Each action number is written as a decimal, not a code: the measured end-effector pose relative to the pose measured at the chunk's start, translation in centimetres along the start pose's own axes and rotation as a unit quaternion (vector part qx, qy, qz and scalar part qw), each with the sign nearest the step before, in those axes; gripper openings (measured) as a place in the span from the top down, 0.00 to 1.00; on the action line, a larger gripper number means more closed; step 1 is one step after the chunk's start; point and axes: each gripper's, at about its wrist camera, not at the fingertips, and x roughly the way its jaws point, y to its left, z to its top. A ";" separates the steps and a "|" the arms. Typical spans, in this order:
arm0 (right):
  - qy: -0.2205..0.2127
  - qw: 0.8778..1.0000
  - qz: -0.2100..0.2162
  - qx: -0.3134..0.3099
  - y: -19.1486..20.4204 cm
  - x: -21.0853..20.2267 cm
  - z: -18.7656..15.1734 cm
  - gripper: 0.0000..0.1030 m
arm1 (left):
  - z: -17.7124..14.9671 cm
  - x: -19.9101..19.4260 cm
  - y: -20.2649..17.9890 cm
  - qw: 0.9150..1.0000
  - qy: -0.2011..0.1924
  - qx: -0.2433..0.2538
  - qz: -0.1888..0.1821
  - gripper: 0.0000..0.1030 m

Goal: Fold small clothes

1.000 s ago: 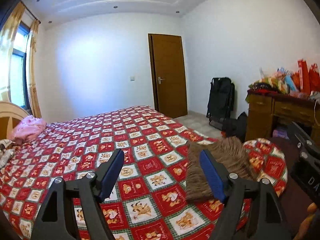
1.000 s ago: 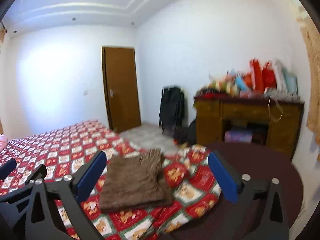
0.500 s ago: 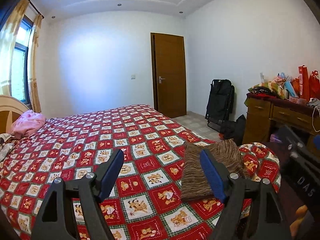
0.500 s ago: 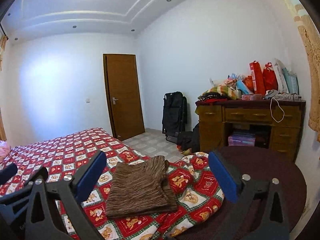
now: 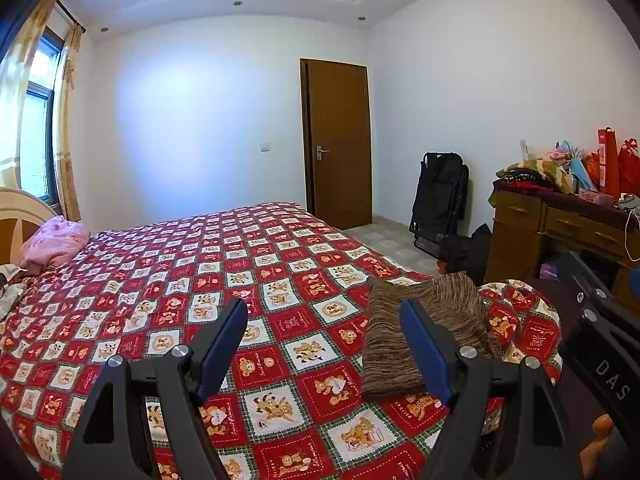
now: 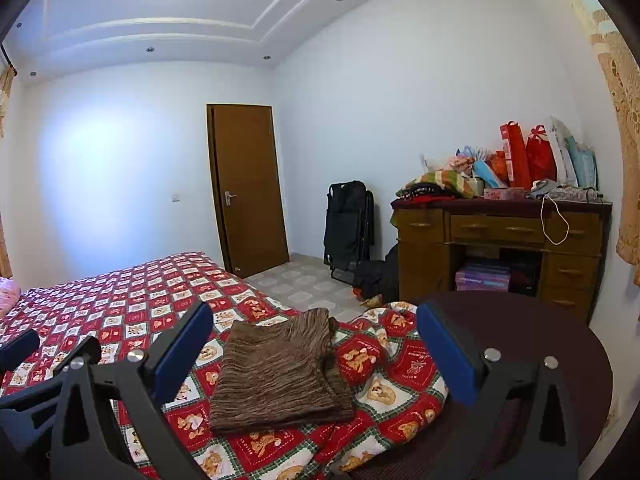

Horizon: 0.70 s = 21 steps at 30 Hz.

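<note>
Fingers of your left gripper (image 5: 324, 336) and right gripper (image 6: 316, 344) stand apart, holding nothing. Folded brown knit garment (image 6: 276, 372) lies on the red bear-print bedspread (image 5: 168, 280) near its corner. "DAS" reads on your right gripper's side in the left view.

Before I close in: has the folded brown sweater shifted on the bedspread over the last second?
No. The brown sweater lies against the same bear squares near the corner of the bedspread as before.

Both wrist views across bed (image 5: 280, 264)
</note>
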 end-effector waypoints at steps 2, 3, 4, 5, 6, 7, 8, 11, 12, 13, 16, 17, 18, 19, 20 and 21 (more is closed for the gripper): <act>0.000 1.000 0.000 -0.001 0.0 0.1 0.0 0.00 | 0.0 0.0 -0.1 1.000 -0.001 0.001 0.002 0.23; 0.000 1.000 0.000 -0.001 0.0 0.1 0.0 0.00 | 0.0 0.0 0.0 1.000 -0.001 0.001 0.002 0.23; -0.001 1.000 0.000 -0.001 0.0 0.0 0.0 0.00 | 0.0 0.1 0.0 1.000 -0.001 0.001 0.001 0.23; 0.000 1.000 0.000 -0.001 0.0 0.0 0.0 0.00 | 0.0 0.1 0.0 1.000 -0.002 0.000 0.001 0.23; 0.000 1.000 0.000 -0.001 0.0 0.0 0.0 0.00 | 0.1 0.1 0.0 1.000 -0.002 0.000 0.002 0.23; 0.000 1.000 0.000 -0.001 0.0 0.0 0.0 0.00 | 0.1 0.1 0.1 1.000 -0.002 0.001 0.002 0.23; 0.000 1.000 -0.001 -0.001 0.1 0.0 0.0 0.00 | 0.1 0.1 0.1 1.000 -0.002 0.000 0.002 0.23; 0.000 1.000 0.000 0.000 0.0 0.0 0.0 0.00 | 0.1 0.1 0.1 1.000 -0.002 0.001 0.002 0.23; 0.000 1.000 0.000 0.000 0.0 0.0 0.0 0.00 | 0.1 0.2 0.1 1.000 -0.002 0.001 0.003 0.23; 0.000 1.000 0.000 0.000 0.0 0.1 0.0 0.00 | 0.1 0.2 0.1 1.000 -0.002 0.002 0.004 0.23; 0.000 1.000 0.000 -0.001 -0.1 0.1 0.0 0.00 | 0.1 0.2 0.0 1.000 -0.002 0.002 0.004 0.23; 0.000 1.000 0.000 -0.001 0.0 0.1 0.0 0.00 | 0.1 0.2 0.0 1.000 -0.002 0.003 0.004 0.23; 0.000 1.000 0.000 -0.001 0.0 0.1 0.0 0.00 | 0.1 0.2 0.0 1.000 -0.002 0.003 0.005 0.23; 0.000 1.000 0.000 -0.001 0.0 0.1 0.0 0.00 | 0.1 0.2 0.0 1.000 -0.002 0.003 0.005 0.23; 0.000 1.000 0.000 -0.001 0.0 0.1 0.0 0.00 | 0.1 0.2 0.0 1.000 -0.002 0.004 0.005 0.23; 0.000 1.000 0.000 -0.001 0.0 0.1 0.0 0.00 | 0.0 0.2 0.0 1.000 -0.002 0.005 0.006 0.23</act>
